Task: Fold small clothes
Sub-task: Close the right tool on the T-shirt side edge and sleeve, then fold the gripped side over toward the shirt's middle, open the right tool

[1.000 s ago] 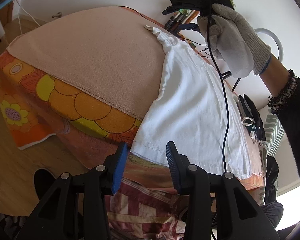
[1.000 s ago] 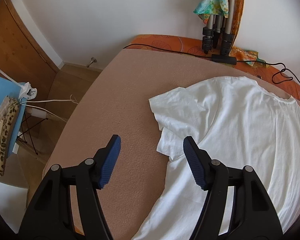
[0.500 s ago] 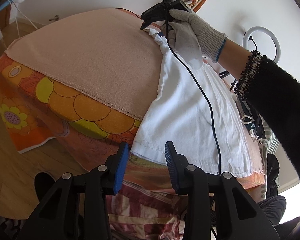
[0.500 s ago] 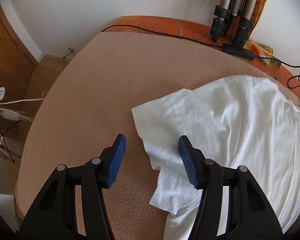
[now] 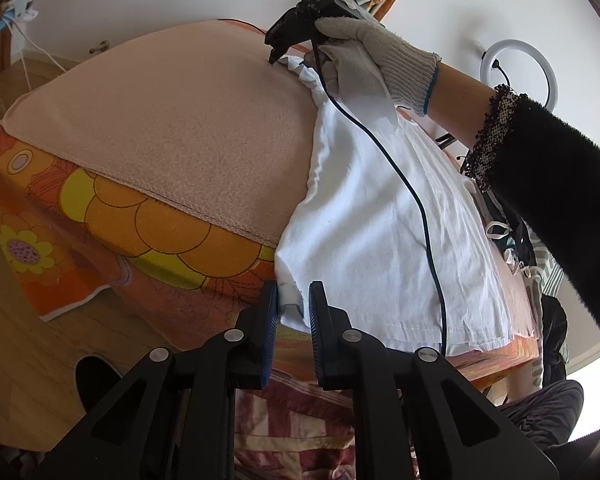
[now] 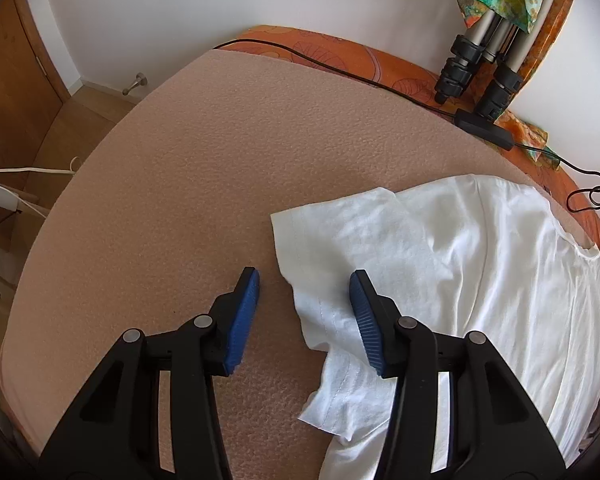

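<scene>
White shirt [image 5: 380,216] lies on the blanket [image 5: 188,120]. Left gripper [image 5: 293,304] is closing, pinching its hem corner at 6 o'clock. Right gripper [image 6: 304,280], closing, straddles the sleeve [image 6: 340,248] edge without pinching it.

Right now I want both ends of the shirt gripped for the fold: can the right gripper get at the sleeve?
Probably yes. The right gripper is closing with the sleeve edge already between its jaws, flat on the blanket, and nothing lies in the way.
</scene>
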Action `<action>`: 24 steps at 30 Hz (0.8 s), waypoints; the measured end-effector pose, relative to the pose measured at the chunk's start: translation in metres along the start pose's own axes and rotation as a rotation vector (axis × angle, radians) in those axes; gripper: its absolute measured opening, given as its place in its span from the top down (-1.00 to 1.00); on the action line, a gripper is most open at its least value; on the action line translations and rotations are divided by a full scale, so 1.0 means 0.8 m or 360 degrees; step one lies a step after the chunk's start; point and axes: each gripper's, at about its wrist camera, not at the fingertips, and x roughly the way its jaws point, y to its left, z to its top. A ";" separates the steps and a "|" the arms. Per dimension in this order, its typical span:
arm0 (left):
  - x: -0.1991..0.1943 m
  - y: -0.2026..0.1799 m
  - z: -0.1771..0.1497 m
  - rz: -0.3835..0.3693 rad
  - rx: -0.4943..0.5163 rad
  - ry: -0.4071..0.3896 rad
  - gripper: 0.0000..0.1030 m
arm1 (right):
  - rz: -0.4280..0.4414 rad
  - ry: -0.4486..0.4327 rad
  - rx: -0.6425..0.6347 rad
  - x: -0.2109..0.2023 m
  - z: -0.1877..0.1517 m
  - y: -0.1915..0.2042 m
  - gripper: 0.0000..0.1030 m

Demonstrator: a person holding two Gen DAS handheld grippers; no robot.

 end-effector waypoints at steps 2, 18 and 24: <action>0.002 -0.002 0.001 0.0018 0.0029 -0.0002 0.77 | -0.0004 -0.0014 -0.0018 0.001 0.001 0.004 0.06; -0.005 -0.026 0.002 -0.0207 0.0034 -0.0090 0.94 | 0.0200 -0.0086 0.0224 -0.021 0.009 -0.078 0.89; 0.000 -0.054 0.002 -0.0270 0.0126 -0.0074 0.94 | 0.0232 -0.0186 0.0400 -0.053 0.007 -0.148 0.90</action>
